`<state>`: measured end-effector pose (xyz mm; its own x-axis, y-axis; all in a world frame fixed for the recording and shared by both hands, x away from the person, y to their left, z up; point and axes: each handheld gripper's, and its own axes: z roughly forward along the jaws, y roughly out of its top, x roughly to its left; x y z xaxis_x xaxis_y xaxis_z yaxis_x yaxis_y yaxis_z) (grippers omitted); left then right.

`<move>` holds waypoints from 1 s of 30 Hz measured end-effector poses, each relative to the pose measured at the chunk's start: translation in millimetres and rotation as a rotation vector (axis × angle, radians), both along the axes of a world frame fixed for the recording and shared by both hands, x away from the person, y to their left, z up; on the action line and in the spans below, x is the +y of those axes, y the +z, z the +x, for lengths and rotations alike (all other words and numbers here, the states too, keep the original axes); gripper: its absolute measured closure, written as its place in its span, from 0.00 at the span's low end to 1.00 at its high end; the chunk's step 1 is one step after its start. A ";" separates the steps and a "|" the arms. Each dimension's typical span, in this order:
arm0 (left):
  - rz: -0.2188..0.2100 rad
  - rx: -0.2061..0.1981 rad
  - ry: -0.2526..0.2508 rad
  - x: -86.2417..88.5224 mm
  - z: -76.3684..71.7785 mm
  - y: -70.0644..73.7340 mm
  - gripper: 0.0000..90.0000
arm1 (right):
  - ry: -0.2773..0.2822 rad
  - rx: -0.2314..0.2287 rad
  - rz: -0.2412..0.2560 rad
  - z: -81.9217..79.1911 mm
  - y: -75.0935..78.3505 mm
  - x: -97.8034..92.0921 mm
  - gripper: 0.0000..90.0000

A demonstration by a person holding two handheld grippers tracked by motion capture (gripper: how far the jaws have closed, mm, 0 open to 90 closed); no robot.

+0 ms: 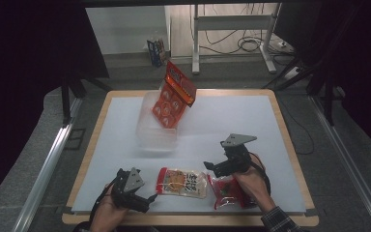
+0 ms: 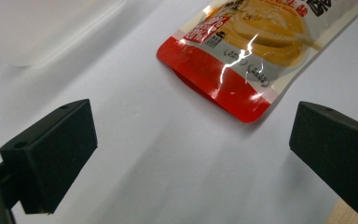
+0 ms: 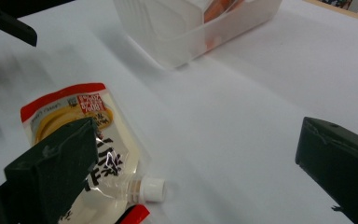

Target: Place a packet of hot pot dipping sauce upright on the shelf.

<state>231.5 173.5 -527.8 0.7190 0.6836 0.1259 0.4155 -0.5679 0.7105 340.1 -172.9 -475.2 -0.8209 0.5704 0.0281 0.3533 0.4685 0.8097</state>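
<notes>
Both tongs stand wide and empty, left tongs (image 1: pixel 150 197) beside the red-and-yellow spouted pouch (image 1: pixel 182 182) on the white desk (image 1: pixel 232 116); right tongs (image 1: pixel 206 165) above it. One orange packet (image 1: pixel 173 96) already leans in the clear plastic bin (image 1: pixel 155 126); this pouch and a red packet (image 1: pixel 227 191) seemingly remain.

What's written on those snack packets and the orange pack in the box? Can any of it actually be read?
Spouted pouch: Chinese characters in a red panel and along the top edge, plus small print, all too blurred to quote.
Same pouch in the right gripper view: black characters down its side, partly behind a tool jaw, unreadable.
Orange pack in the clear box: header print too small.
Red packet: nothing legible.
</notes>
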 end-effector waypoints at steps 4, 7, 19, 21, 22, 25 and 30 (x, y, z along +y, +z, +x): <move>-0.010 0.002 0.005 0.4 -0.1 -0.4 0.01 | 0.005 -0.008 -0.025 -6.7 -5.3 -1.1 0.00; -0.033 0.025 0.002 1.8 0.1 0.8 0.02 | 0.005 -0.010 -0.019 -13.0 -5.7 -3.3 0.00; -0.054 0.067 -0.010 -2.8 0.5 4.2 0.03 | -0.061 -0.015 -0.046 -38.4 -5.2 -35.7 0.00; -0.065 0.068 -0.014 -5.2 1.6 5.8 0.04 | -0.081 -0.007 -0.039 -41.8 -6.0 -43.7 0.00; -0.070 0.066 -0.019 -6.7 1.9 6.7 0.05 | -0.091 -0.004 -0.034 -43.1 -6.1 -47.9 0.00; -0.079 0.051 -0.042 -13.3 2.9 9.1 0.07 | -0.119 0.002 -0.026 -47.6 -6.7 -59.3 0.00; -0.108 0.026 -0.080 -25.7 4.1 14.2 0.13 | -0.156 0.000 -0.035 -55.1 -7.3 -75.1 0.00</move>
<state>235.6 147.8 -513.7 0.7737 0.6326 0.0350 0.3911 -0.5204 0.7591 285.0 -248.0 -482.5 -0.7219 0.6919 0.0057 0.4239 0.4358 0.7940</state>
